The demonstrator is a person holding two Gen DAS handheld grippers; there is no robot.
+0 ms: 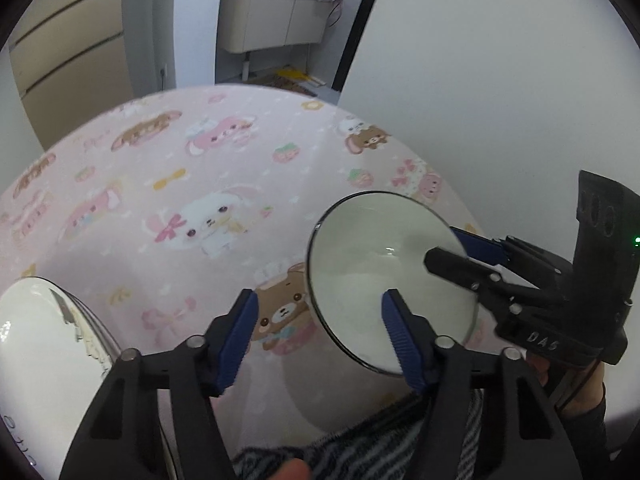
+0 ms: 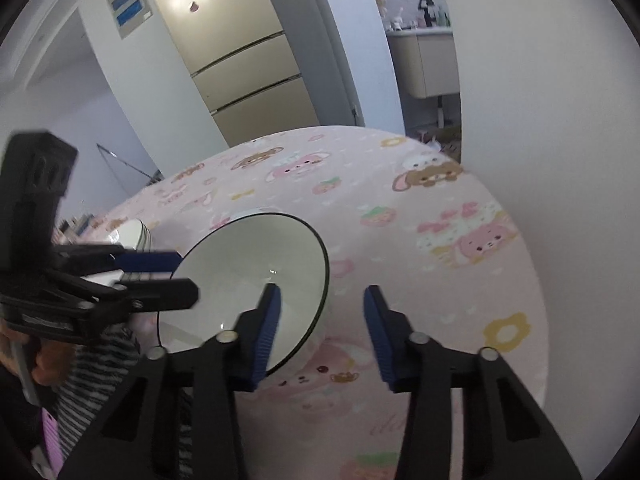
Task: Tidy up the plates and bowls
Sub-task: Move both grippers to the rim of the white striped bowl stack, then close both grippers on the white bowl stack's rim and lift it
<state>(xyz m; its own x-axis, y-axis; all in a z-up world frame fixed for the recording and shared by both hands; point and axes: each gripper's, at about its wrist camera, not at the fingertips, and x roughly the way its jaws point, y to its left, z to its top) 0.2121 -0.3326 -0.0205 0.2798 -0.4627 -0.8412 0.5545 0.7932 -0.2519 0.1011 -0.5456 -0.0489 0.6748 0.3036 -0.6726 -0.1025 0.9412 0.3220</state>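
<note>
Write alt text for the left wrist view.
A white bowl with a dark rim sits on a pink cartoon-print tablecloth, with the left gripper and right gripper each straddling its rim, jaws not yet pressing. White dishes stand at lower left.

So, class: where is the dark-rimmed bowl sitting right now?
The dark-rimmed bowl sits on the pink cartoon tablecloth, straddled by the left gripper and the right gripper; white dishes stand apart at its left.

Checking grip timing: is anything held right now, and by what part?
Nothing yet: the left gripper and right gripper straddle opposite sides of the bowl rim, pads not pressing.
</note>
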